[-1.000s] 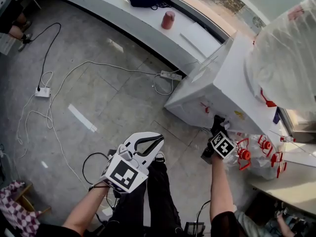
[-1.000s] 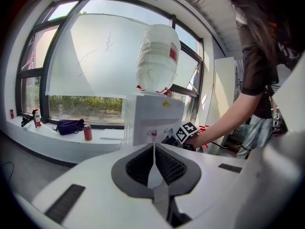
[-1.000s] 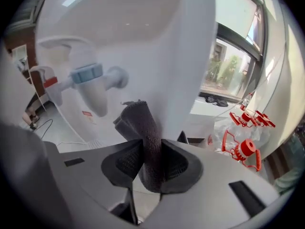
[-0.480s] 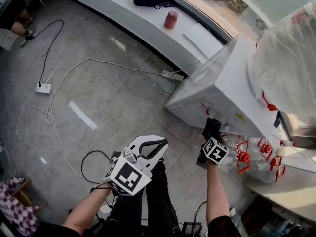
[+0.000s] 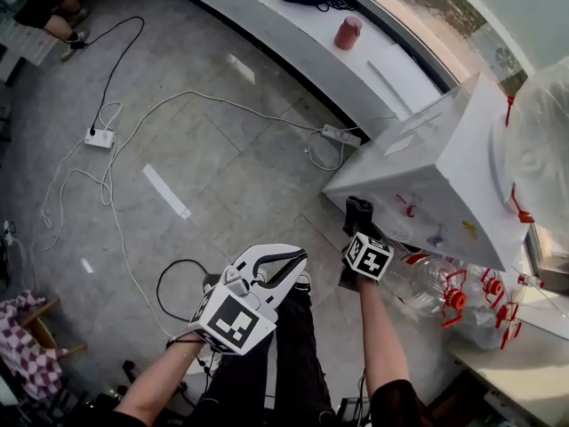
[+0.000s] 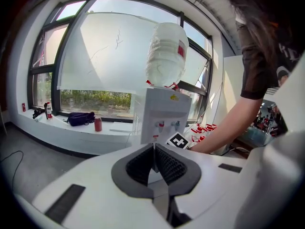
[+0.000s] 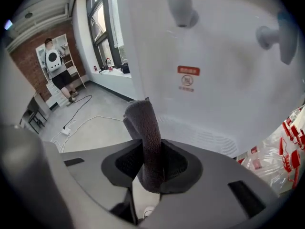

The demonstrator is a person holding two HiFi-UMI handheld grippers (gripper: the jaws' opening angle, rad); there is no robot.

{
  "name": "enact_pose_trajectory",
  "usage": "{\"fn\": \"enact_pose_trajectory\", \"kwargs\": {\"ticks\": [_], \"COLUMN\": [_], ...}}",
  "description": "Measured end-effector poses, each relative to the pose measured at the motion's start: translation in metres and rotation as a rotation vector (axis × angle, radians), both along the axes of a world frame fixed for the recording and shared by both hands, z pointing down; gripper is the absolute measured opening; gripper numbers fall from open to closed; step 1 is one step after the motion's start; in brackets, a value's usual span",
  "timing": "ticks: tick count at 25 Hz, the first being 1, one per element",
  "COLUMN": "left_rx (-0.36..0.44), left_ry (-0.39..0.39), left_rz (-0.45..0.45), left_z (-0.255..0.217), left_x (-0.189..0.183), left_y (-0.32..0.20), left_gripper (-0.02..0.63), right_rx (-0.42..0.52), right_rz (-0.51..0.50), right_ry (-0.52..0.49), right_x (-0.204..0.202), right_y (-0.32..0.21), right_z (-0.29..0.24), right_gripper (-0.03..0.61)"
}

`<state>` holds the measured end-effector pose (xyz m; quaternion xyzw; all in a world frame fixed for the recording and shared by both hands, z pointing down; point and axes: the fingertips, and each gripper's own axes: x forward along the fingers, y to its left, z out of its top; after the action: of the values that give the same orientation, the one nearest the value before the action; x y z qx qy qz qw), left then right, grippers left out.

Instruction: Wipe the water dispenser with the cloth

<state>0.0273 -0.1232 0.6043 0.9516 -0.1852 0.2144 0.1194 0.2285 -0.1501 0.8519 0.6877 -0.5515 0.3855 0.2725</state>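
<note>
Down by the lower front of the white box-shaped plastic water dispenser (image 7: 224, 94), gripping a rolled dark grey fleecy cloth (image 7: 145, 123) tight in the right gripper (image 7: 151, 163), tip near the panel. With the left gripper (image 6: 153, 159) closed on nothing, well apart. Press flat; sweep overlapping strokes below the taps.

The white water dispenser (image 5: 444, 172), with a red tap, a blue tap and a big bottle on top, stands upright, and the dark fuzzy cloth (image 7: 147, 137), pinched in the right gripper (image 7: 151, 149), sticks up close to its front, below the red tap.
</note>
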Motion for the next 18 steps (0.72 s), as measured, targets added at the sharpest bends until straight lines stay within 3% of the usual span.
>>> {"fn": "enact_pose_trajectory", "kwargs": {"ticks": [4, 8, 14, 18], "left_rx": [-0.002, -0.008, -0.022, -0.027], "left_ry": [-0.009, -0.025, -0.010, 0.005], "left_rz": [-0.034, -0.055, -0.057, -0.035], "left_z": [0.011, 0.026, 0.031, 0.030], "left_x": [-0.015, -0.023, -0.014, 0.004], "left_y": [-0.006, -0.011, -0.014, -0.013], "left_gripper": [0.020, 0.020, 0.020, 0.020], "right_rx": [-0.020, -0.049, -0.075, -0.097], "right_rz": [-0.010, 0.027, -0.051, 0.006], "right_ry": [0.003, 0.061, 0.038, 0.055], "right_x": [-0.012, 0.003, 0.021, 0.046], "right_y": [-0.020, -0.024, -0.001, 0.022], "right_z": [0.021, 0.023, 0.031, 0.017], "right_gripper": [0.107, 0.107, 0.110, 0.110]}}
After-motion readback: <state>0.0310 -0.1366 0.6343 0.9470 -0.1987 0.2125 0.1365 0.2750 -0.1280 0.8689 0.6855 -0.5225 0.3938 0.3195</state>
